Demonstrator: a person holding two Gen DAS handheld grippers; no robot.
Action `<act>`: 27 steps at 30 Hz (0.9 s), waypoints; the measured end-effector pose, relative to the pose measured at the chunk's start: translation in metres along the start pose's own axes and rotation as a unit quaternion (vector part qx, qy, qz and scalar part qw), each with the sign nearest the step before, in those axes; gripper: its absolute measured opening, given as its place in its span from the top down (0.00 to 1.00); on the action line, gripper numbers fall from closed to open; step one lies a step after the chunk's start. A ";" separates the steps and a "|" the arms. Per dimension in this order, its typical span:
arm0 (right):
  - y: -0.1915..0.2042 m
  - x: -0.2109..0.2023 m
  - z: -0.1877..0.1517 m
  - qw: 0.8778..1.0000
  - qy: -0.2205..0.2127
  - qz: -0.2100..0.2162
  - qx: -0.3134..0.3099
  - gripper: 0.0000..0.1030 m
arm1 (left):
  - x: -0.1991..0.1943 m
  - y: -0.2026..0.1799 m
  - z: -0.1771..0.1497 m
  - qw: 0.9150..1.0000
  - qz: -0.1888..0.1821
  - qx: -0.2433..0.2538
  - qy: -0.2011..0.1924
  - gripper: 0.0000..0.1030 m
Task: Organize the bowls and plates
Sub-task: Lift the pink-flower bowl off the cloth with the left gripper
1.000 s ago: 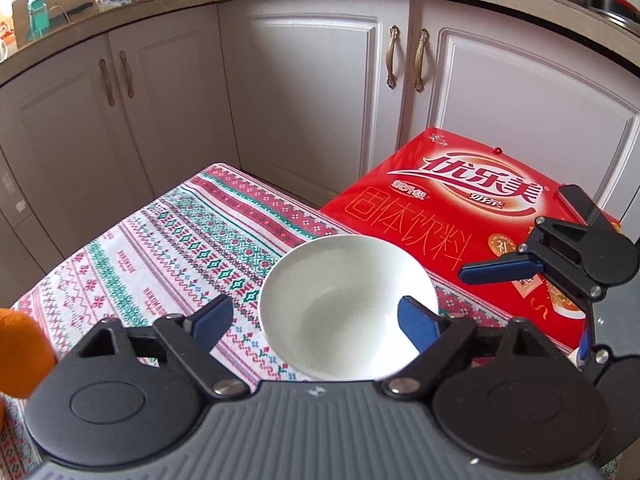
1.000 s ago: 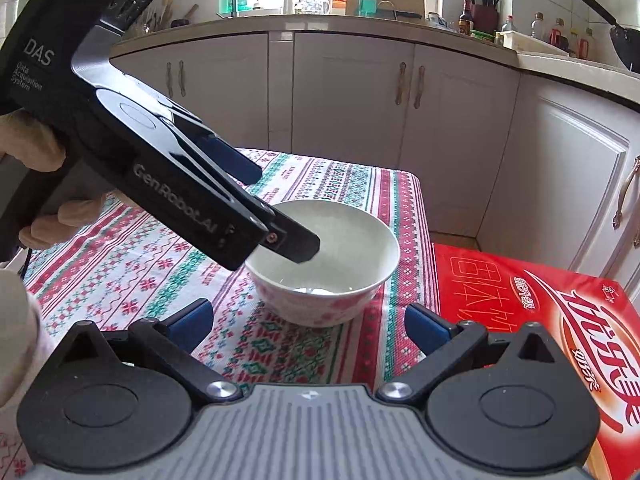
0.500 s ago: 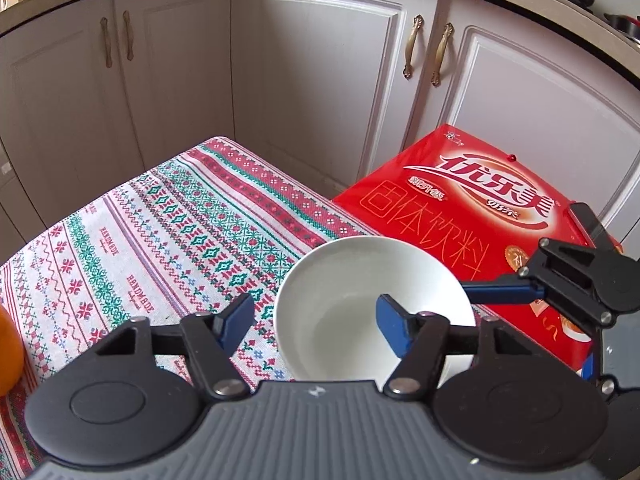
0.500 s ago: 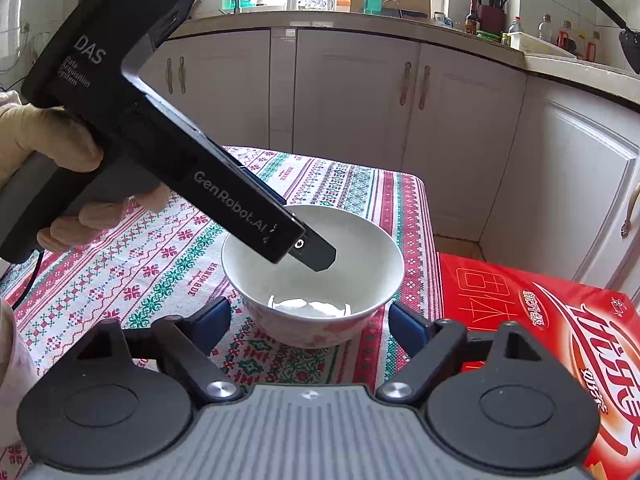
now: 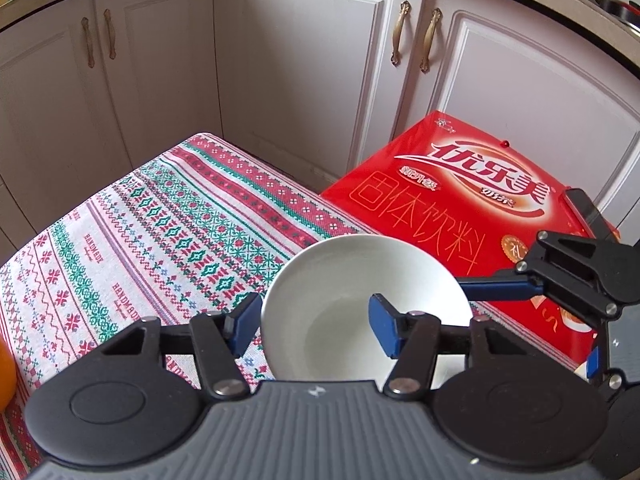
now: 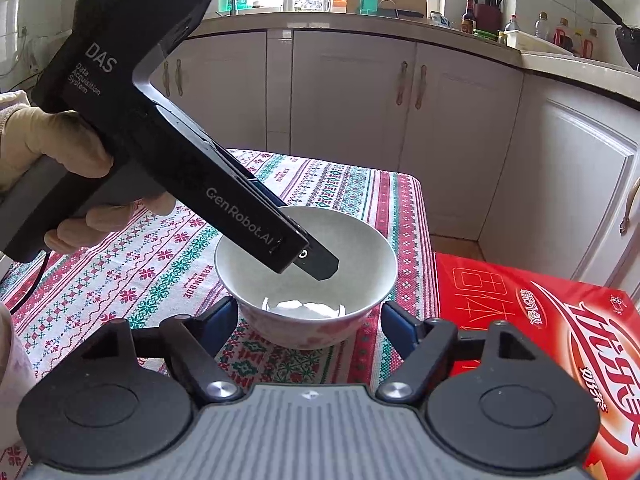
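A white bowl point(image 5: 360, 280) with a red-patterned outside point(image 6: 308, 280) sits on the patterned tablecloth near the table's corner. My left gripper point(image 5: 312, 320) straddles the bowl's near-left rim, one finger outside, one inside; the jaws are partly closed and still apart from the rim. In the right wrist view the left gripper point(image 6: 316, 264) reaches down into the bowl. My right gripper point(image 6: 310, 316) is open with a finger on each side of the bowl, not touching it. It also shows in the left wrist view, where only one blue finger point(image 5: 500, 290) is seen.
A red drink carton point(image 5: 460, 208) lies just right of the table, below its edge. White cabinets point(image 5: 312, 72) stand behind. An orange object point(image 5: 6, 372) sits at the left edge of the left wrist view. The tablecloth point(image 5: 140, 240) stretches left.
My left gripper has moved forward and down over the bowl's rim and its jaws have narrowed. My right gripper has come closer to the bowl, now flanking it.
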State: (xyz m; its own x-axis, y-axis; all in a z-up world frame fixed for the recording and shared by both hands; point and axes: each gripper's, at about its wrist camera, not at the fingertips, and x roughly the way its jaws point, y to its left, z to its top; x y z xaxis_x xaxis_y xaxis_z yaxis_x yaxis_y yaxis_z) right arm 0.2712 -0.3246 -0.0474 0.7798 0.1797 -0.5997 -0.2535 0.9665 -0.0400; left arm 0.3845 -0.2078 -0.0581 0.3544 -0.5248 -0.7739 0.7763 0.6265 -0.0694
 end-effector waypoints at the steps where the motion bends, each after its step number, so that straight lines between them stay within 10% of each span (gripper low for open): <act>1: 0.000 0.000 0.000 1.000 -0.001 0.000 -0.001 0.20 | 0.001 0.000 0.001 1.000 -0.001 0.001 0.002 0.44; 27: 0.001 0.002 0.001 1.000 0.000 0.006 -0.011 0.20 | 0.003 -0.001 0.002 1.000 -0.010 0.006 0.011 0.47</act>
State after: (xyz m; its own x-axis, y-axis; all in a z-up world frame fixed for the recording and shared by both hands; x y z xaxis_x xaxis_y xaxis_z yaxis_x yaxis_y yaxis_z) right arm 0.2730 -0.3234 -0.0477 0.7761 0.1915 -0.6009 -0.2757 0.9600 -0.0500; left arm 0.3854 -0.2113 -0.0594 0.3277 -0.5237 -0.7864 0.7892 0.6093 -0.0769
